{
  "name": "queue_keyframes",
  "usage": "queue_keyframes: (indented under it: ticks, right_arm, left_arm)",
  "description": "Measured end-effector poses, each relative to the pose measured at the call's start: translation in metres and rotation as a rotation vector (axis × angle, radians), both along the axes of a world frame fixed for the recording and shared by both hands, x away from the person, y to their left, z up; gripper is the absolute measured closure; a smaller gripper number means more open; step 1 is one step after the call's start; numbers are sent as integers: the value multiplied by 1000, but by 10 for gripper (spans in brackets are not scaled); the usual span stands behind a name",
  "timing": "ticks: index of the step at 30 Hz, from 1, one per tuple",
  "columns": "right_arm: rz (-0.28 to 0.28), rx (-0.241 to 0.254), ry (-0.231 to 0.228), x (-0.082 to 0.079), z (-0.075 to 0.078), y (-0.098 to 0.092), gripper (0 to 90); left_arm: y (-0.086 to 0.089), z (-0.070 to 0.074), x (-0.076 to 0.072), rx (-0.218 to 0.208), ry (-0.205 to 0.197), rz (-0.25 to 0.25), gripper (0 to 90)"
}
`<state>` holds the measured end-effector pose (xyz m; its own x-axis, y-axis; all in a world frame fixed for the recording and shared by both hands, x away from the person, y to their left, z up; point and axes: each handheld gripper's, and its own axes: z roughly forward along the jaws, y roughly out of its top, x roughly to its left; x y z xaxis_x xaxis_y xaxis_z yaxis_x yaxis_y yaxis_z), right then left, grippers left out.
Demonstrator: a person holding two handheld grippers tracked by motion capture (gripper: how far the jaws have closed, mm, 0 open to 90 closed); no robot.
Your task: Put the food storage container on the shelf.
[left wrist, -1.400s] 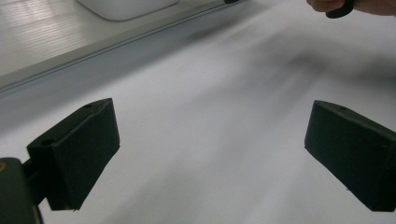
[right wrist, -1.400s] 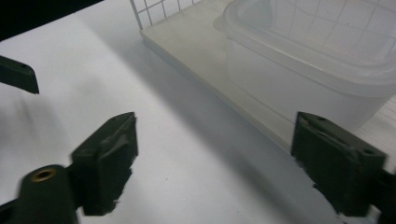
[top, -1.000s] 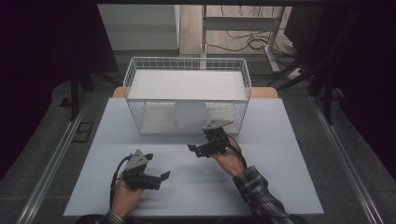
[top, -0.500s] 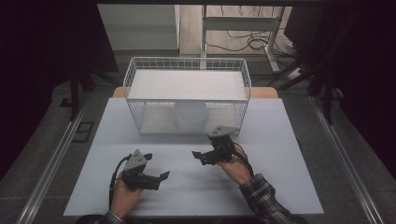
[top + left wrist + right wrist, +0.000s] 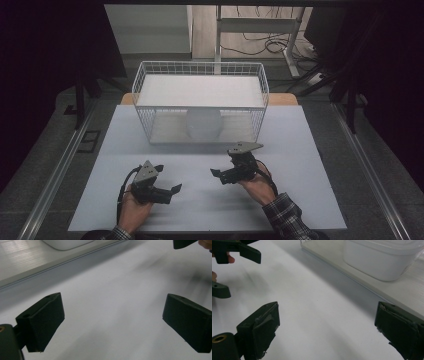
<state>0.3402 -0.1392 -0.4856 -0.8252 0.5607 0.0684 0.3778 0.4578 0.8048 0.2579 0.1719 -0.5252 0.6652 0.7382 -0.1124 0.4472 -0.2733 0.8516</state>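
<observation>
High view: left gripper [image 5: 169, 190] and right gripper [image 5: 220, 174], both wide apart and empty, rest on bare table [image 5: 310, 200]; wire basket [image 5: 260, 90] with white container [image 5: 203, 125] stands beyond.

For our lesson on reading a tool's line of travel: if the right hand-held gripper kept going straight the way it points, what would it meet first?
Probably the left hand-held gripper: the right hand-held gripper points leftward across the bare white table towards it. Depth is unclear, so it might pass just beside it.
</observation>
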Motion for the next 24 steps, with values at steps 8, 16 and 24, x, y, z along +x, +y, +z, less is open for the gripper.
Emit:
queue_keyframes:
  ticks: [8,16,24]
  right_arm:
    - [0,-13,-20,-10,1,-8,56]
    - [-9,-21,-34,-18,1,-19,49]
    - [-37,-11,-43,-26,4,-35,45]
  left_arm:
    - [3,0,-2,7,11,4,38]
    - [9,1,-7,5,11,20,40]
    - [12,2,-13,33,9,18,40]
